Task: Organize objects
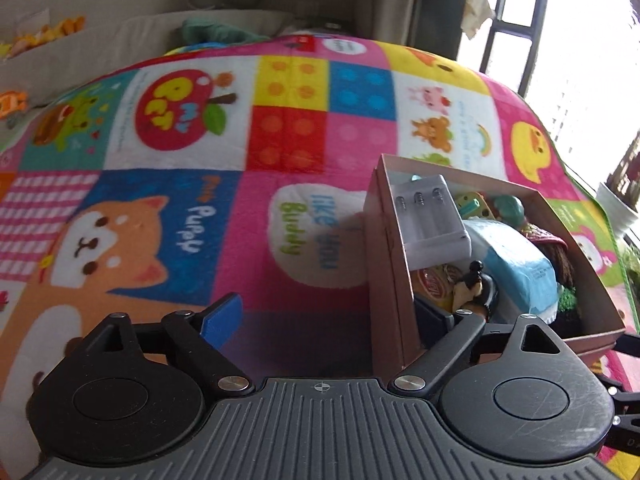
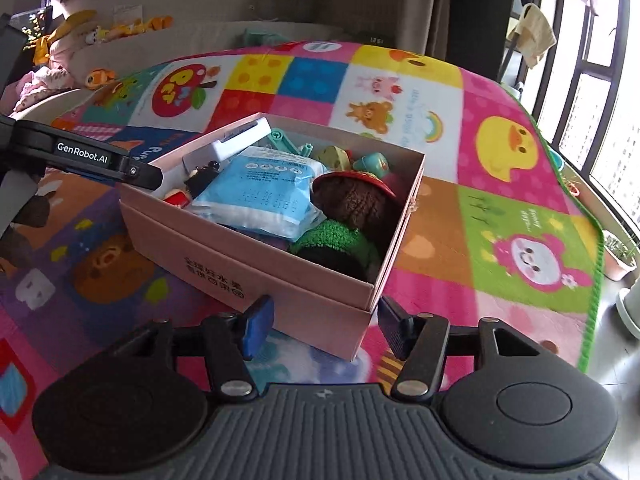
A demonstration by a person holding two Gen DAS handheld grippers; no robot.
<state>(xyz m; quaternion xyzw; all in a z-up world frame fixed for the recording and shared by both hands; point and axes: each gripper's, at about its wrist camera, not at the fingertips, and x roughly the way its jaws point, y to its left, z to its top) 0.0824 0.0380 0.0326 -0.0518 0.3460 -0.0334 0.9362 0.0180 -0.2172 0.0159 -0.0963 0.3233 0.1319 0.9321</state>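
An open pink cardboard box [image 2: 280,280] stands on the play mat, filled with things: a white battery charger [image 2: 240,140], a blue-and-white packet [image 2: 264,192], a brown knitted doll [image 2: 356,200] with a red hat, a teal toy [image 2: 376,164]. My right gripper [image 2: 326,330] is open in front of the box's near corner, which lies between its fingers without being pressed. My left gripper [image 1: 328,320] stands wide open across the box's wall [image 1: 390,280], right finger inside, blue left pad [image 1: 222,320] outside. The charger [image 1: 434,220] leans just ahead of it.
The patchwork cartoon mat [image 1: 200,160] spreads around the box. A pale sofa with plush toys [image 2: 100,40] runs along the back. Tall windows [image 2: 600,120] and plant pots [image 2: 620,264] are on the right past the mat's green edge.
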